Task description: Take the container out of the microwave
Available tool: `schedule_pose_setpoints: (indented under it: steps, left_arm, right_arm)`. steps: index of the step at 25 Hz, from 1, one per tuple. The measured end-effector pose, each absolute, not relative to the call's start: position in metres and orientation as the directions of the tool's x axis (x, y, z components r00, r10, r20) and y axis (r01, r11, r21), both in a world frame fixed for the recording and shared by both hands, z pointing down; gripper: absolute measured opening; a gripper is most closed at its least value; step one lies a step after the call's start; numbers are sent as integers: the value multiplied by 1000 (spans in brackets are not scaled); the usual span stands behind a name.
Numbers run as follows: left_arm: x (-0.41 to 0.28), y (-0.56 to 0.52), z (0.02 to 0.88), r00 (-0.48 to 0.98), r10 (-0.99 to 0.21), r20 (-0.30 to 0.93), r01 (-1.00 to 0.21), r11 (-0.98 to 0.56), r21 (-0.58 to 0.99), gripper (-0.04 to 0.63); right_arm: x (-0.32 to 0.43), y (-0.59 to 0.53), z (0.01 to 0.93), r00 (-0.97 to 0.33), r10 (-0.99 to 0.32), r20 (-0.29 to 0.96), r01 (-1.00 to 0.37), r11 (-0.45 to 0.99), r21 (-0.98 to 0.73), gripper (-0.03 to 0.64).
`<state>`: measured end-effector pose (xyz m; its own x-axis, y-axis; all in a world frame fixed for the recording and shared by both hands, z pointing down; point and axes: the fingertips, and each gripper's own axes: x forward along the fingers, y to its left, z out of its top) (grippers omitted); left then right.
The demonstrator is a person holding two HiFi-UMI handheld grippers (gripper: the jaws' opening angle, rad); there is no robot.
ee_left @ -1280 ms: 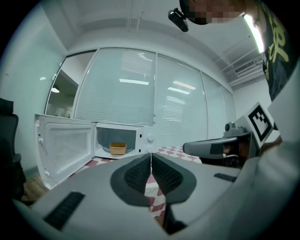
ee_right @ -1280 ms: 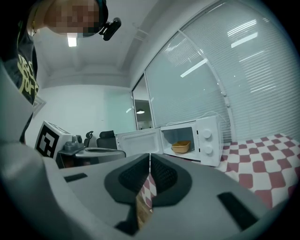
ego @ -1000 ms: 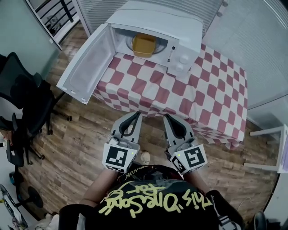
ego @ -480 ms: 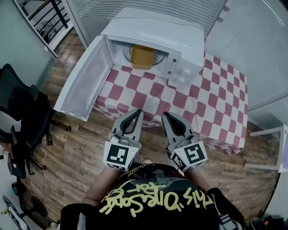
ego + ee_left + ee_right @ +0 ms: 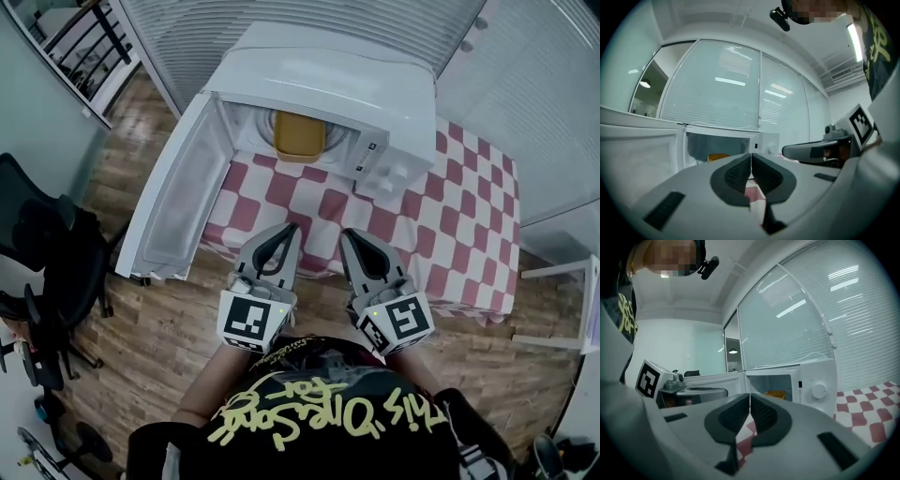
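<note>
Jaws: both clenched on nothing; left gripper and right gripper are held level, side by side, over the tabletop's near edge.
Container: yellow container sits untouched inside the microwave, at the far-left corner.
Door: microwave door hangs wide open past the left edge, leaving the way in free.

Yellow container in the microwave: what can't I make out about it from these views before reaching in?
- Head view: the container is too small to tell lid or contents; the microwave roof cuts off the cavity's back.
- Left gripper view: only a yellow sliver shows above the shut left gripper.
- Right gripper view: its base sits behind the shut right gripper.
</note>
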<state>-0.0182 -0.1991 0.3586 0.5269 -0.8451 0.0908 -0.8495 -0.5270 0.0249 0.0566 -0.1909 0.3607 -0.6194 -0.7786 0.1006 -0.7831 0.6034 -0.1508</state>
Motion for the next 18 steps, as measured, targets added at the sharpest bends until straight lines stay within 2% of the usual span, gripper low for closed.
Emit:
schedule_pose_setpoints:
  steps: [18]
  left_arm:
    - [-47, -264, 362, 601, -790, 118, -796, -605, 4, 9]
  right_arm:
    - [26, -253, 354, -551, -831, 69, -833, 544, -105, 11]
